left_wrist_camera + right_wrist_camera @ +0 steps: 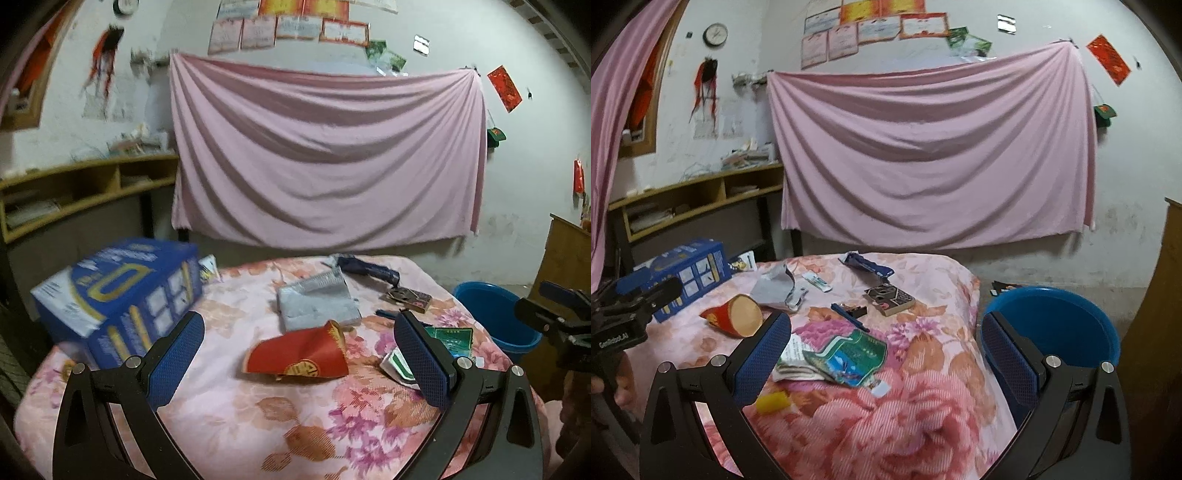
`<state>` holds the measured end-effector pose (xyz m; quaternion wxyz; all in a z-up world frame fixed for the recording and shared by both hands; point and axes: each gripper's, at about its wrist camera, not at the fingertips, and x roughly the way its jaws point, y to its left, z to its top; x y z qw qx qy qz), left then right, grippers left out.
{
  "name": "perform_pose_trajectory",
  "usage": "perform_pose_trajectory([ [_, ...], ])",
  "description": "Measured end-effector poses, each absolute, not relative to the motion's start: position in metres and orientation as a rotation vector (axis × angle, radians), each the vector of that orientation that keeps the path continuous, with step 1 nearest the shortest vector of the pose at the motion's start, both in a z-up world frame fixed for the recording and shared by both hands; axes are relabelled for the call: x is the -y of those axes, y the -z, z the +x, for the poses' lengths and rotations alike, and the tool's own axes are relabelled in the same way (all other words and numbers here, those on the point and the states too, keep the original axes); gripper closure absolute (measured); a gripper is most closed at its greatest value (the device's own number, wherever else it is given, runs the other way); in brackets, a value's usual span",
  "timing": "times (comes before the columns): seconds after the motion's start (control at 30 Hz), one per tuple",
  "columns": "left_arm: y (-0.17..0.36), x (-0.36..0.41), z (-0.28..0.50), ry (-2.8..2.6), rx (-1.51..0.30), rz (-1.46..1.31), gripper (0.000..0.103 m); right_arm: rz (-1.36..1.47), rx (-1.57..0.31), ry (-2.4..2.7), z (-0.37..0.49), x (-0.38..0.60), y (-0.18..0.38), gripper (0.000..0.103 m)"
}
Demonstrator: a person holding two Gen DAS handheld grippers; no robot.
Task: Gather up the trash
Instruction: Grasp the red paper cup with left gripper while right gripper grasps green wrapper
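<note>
Trash lies on a table under a pink floral cloth (229, 413). A crushed red paper cup (299, 354) lies just ahead of my open, empty left gripper (299, 358); it also shows in the right wrist view (735, 317). A green and blue wrapper (849, 358) on white paper lies ahead of my open, empty right gripper (886, 354), which hovers over the table's right edge. A grey bag (317, 302), a dark blue wrapper (868, 267), a brown card box (890, 297), a pen (849, 317) and a small yellow piece (772, 401) also lie on the cloth.
A blue bucket (1056, 328) stands on the floor at the table's right side, also in the left wrist view (491, 314). A large blue carton (118, 299) sits at the table's left. A pink sheet (325, 155) hangs on the far wall. Wooden shelves (694, 199) stand at left.
</note>
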<state>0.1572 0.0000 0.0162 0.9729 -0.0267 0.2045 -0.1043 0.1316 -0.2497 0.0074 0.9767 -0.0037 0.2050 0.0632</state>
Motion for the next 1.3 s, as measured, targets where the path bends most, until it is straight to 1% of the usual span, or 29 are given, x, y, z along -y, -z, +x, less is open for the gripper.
perform_pose_trajectory([
  [0.1,-0.012,0.001,0.174,0.243,-0.472,-0.091,0.004,-0.044,-0.464,-0.165,0.150,0.250,-0.005,0.000],
  [0.17,-0.009,0.001,0.183,0.256,-0.502,-0.111,0.010,-0.073,-0.502,-0.198,0.162,0.248,0.000,0.000],
  [0.2,-0.007,0.001,0.187,0.266,-0.523,-0.120,0.012,-0.085,-0.525,-0.220,0.167,0.247,0.003,0.001],
  [0.27,-0.003,0.004,0.195,0.280,-0.561,-0.126,0.026,-0.102,-0.570,-0.257,0.178,0.244,0.009,0.006],
  [0.33,0.002,0.006,0.201,0.291,-0.604,-0.120,0.033,-0.118,-0.610,-0.281,0.185,0.241,0.016,0.009],
  [0.37,0.005,0.008,0.204,0.292,-0.621,-0.115,0.036,-0.134,-0.631,-0.287,0.190,0.238,0.020,0.012],
  [0.43,0.011,0.012,0.209,0.293,-0.656,-0.103,0.039,-0.150,-0.666,-0.304,0.197,0.235,0.025,0.016],
  [0.47,0.014,0.014,0.210,0.293,-0.671,-0.091,0.043,-0.152,-0.686,-0.315,0.201,0.233,0.028,0.018],
  [0.53,0.017,0.017,0.212,0.295,-0.688,-0.070,0.050,-0.154,-0.719,-0.331,0.207,0.230,0.033,0.019],
  [0.6,0.018,0.020,0.211,0.296,-0.692,-0.049,0.055,-0.157,-0.762,-0.344,0.213,0.228,0.040,0.023],
  [0.67,0.018,0.022,0.211,0.302,-0.693,-0.033,0.063,-0.150,-0.800,-0.357,0.219,0.228,0.045,0.025],
  [0.7,0.019,0.023,0.211,0.307,-0.692,-0.026,0.064,-0.141,-0.819,-0.368,0.222,0.229,0.047,0.026],
  [0.77,0.019,0.024,0.211,0.316,-0.688,-0.018,0.071,-0.129,-0.844,-0.383,0.226,0.229,0.051,0.027],
  [0.8,0.019,0.025,0.210,0.322,-0.685,-0.012,0.072,-0.128,-0.853,-0.386,0.228,0.229,0.052,0.030],
  [0.83,0.019,0.027,0.210,0.327,-0.682,-0.004,0.076,-0.130,-0.867,-0.393,0.229,0.228,0.054,0.033],
  [0.87,0.019,0.029,0.209,0.331,-0.678,0.005,0.079,-0.132,-0.879,-0.401,0.231,0.227,0.056,0.040],
  [0.9,0.019,0.031,0.207,0.331,-0.673,0.020,0.079,-0.132,-0.890,-0.408,0.232,0.227,0.057,0.045],
  [0.93,0.019,0.033,0.207,0.325,-0.670,0.035,0.079,-0.131,-0.895,-0.411,0.234,0.226,0.058,0.047],
  [1.0,0.019,0.035,0.206,0.323,-0.667,0.049,0.080,-0.128,-0.898,-0.411,0.233,0.227,0.059,0.055],
  [1.03,0.019,0.035,0.206,0.323,-0.664,0.046,0.080,-0.131,-0.897,-0.412,0.234,0.227,0.059,0.057],
  [1.1,0.018,0.033,0.205,0.327,-0.663,0.034,0.080,-0.144,-0.891,-0.421,0.231,0.225,0.059,0.065],
  [1.3,0.014,0.030,0.197,0.335,-0.649,-0.007,0.080,-0.212,-0.856,-0.426,0.218,0.218,0.058,0.078],
])
